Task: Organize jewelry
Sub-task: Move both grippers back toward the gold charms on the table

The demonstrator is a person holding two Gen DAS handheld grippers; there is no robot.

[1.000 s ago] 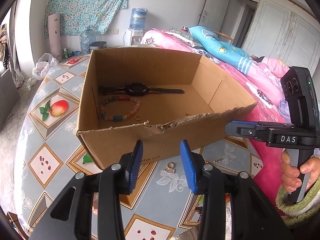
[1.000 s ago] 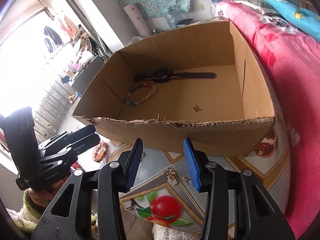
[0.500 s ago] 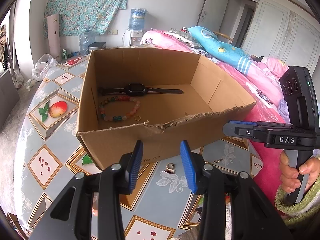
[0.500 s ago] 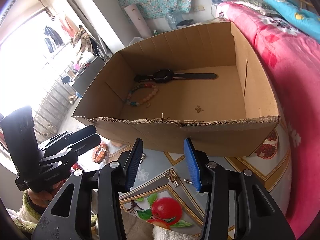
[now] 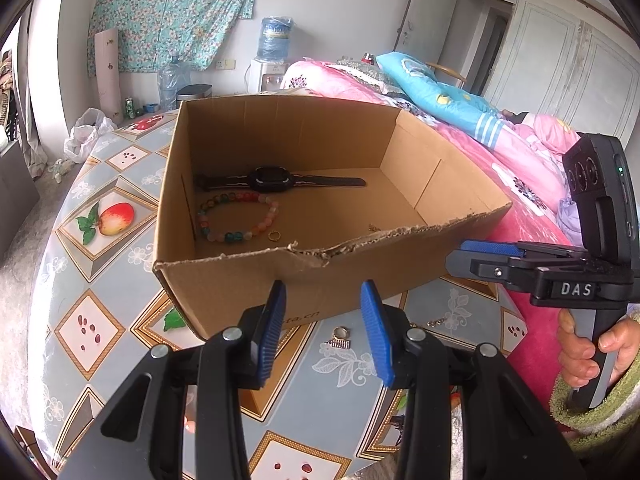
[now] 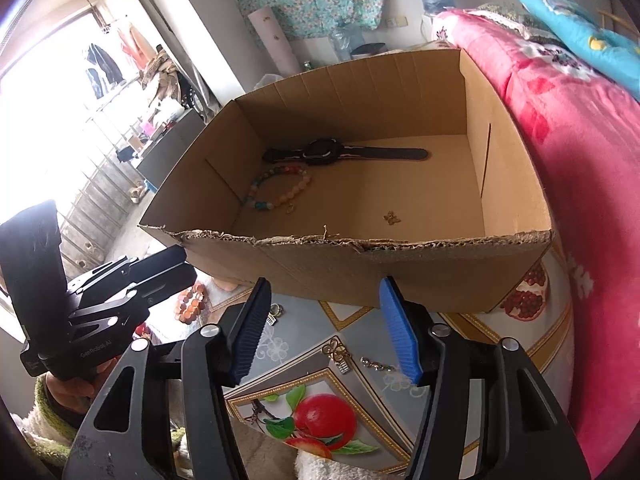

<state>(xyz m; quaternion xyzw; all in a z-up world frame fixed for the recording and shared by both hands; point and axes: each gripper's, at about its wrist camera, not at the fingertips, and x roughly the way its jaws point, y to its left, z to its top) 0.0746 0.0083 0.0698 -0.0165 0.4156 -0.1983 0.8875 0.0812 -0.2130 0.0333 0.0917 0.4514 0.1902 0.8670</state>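
An open cardboard box (image 5: 248,284) (image 6: 400,264) stands on the table. Inside lie a black watch (image 5: 276,178) (image 6: 340,154), a coloured bead bracelet (image 5: 236,218) (image 6: 280,192), a gold ring (image 5: 274,235) (image 6: 289,209) and a small gold butterfly piece (image 6: 392,217). On the table before the box lie a silver ring with a charm (image 5: 340,336) (image 6: 339,354), a thin chain (image 6: 376,365) (image 5: 436,322) and an orange bead bracelet (image 6: 191,303). My left gripper (image 5: 323,328) is open and empty above the ring. My right gripper (image 6: 326,330) is open and empty above the charm.
The tablecloth (image 5: 100,272) has fruit pictures. A bed with a pink blanket (image 6: 580,152) adjoins the table on the right. A water dispenser (image 5: 272,52) and bottles stand by the far wall. The right gripper also shows in the left wrist view (image 5: 480,256).
My right gripper has opened wider and the box looks slightly nearer in its view. My left gripper has hardly moved.
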